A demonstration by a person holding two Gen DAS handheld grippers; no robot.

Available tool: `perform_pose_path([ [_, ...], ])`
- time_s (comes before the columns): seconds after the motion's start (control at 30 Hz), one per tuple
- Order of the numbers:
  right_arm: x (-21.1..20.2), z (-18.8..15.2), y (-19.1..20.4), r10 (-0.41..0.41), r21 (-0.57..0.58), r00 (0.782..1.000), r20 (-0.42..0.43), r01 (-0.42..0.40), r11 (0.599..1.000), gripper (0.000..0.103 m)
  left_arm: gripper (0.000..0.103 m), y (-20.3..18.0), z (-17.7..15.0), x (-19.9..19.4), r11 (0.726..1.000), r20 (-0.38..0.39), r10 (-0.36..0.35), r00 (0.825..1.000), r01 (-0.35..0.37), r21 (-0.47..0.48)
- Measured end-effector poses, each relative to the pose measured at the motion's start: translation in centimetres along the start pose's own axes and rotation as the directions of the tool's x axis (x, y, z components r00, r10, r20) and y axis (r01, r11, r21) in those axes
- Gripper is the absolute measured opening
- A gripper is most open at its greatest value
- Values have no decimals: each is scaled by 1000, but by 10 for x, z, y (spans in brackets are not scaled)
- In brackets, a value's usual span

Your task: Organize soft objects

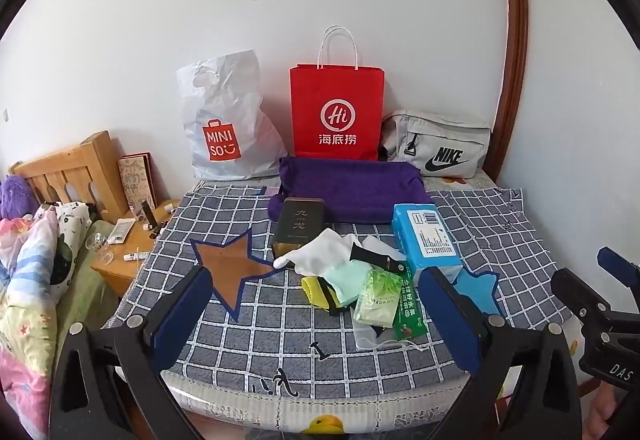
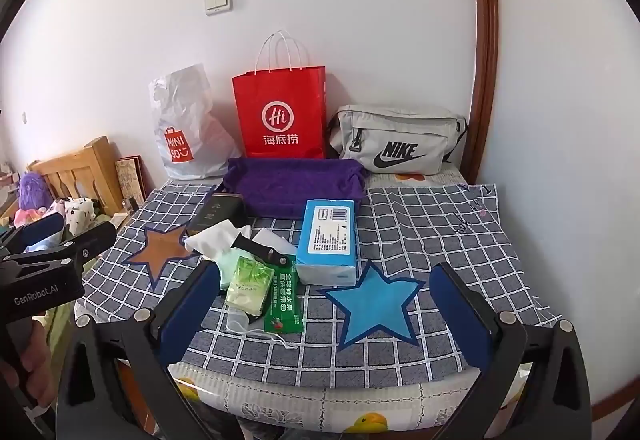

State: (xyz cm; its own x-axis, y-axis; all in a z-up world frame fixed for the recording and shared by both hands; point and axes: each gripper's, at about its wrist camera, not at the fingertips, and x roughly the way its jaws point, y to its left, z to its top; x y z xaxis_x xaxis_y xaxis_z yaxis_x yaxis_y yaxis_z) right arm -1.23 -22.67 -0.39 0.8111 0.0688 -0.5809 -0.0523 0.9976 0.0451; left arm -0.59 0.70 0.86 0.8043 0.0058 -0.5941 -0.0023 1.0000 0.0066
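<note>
I hold both tools short of the pile. The left gripper (image 1: 316, 320) has its jaws spread wide with nothing between them; the right gripper (image 2: 324, 316) is likewise spread and empty.

The soft items lie in a mixed pile on the checked cloth (image 1: 500, 224): a white cloth (image 1: 320, 252), a pale green cloth (image 1: 348, 280), a green packet (image 1: 378, 300) and a face mask (image 2: 240, 320) at the near edge. A black-handled tool (image 2: 260, 246) lies across the pile. Just beside it stands a blue tissue pack (image 2: 328, 240), and behind it a dark box (image 1: 298, 224). Farther back lies a purple towel (image 1: 348, 188), then a white plastic bag (image 1: 228, 120), a red paper bag (image 1: 336, 112) and a grey pouch (image 1: 440, 144) against the wall.

Risk: the layers overlap, so a pinch on one cloth may drag its neighbours or snag the tool. The mask's loose strings may catch a finger.

The right view shows the blue star (image 2: 376, 300) whole; the left view hides most of it behind a finger but shows the bedside table (image 1: 128, 252).
</note>
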Motion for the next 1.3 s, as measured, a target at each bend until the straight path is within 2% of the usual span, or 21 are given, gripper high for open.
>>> perform_pose_path([
  [1.3, -7, 3, 4, 12, 5, 1000, 18, -12, 1000, 103, 103, -3, -4, 1, 1000, 2, -2, 1000, 2, -7],
])
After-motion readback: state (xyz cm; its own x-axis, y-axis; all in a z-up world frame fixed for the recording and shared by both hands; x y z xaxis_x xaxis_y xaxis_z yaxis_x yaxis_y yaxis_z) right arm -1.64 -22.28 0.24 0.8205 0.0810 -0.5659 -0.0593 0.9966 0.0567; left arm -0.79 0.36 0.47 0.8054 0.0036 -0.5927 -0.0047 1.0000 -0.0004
